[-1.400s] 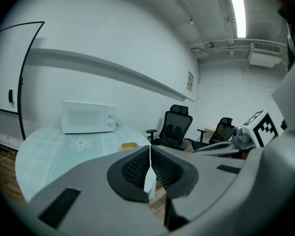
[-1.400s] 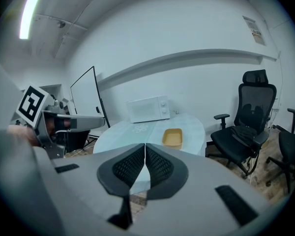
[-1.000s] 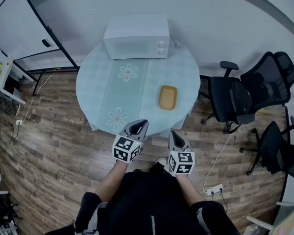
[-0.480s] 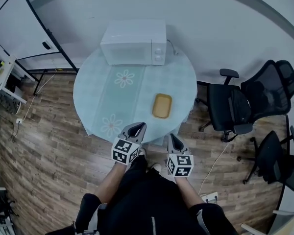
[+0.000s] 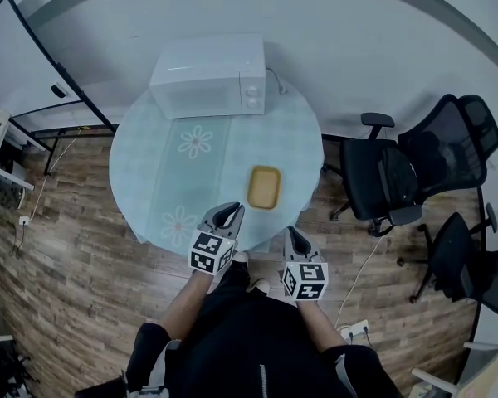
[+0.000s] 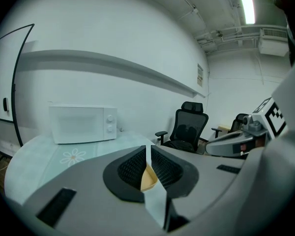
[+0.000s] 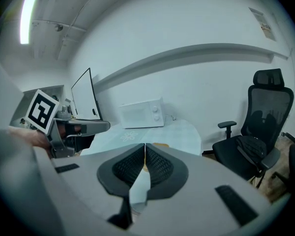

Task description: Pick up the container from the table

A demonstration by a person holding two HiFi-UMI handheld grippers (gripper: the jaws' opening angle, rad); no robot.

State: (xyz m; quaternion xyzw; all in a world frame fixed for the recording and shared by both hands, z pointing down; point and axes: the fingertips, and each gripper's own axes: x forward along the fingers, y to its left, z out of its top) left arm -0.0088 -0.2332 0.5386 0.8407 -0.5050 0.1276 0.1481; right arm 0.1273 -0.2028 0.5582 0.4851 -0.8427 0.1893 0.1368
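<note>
While neither gripper touches anything on the table, I log the task as not yet begun: nothing is gripped and nothing is lifted.

1. Left gripper [image 5: 230, 211]: fingers pressed together with nothing between them. It is held level with the near edge of the tabletop.
2. Right gripper [image 5: 294, 235]: fingers likewise pressed together and empty. It sits just short of the near edge, over the floor.
3. Container [image 5: 264, 187]: a shallow tan rectangular tray, apparently empty, lying flat on the tabletop. It is toward the right edge and closer to the near edge than the far one. It lies beyond both grippers and apart from them.
4. Table [image 5: 126, 191]: round, under a pale cloth with flower prints.
5. Microwave [image 5: 207, 75]: white, at the far edge, well apart from the container.

Outstanding, in my judgement: close the gap, spread one pair of fingers, pinch the tray's rim, then raise it clear.
</note>
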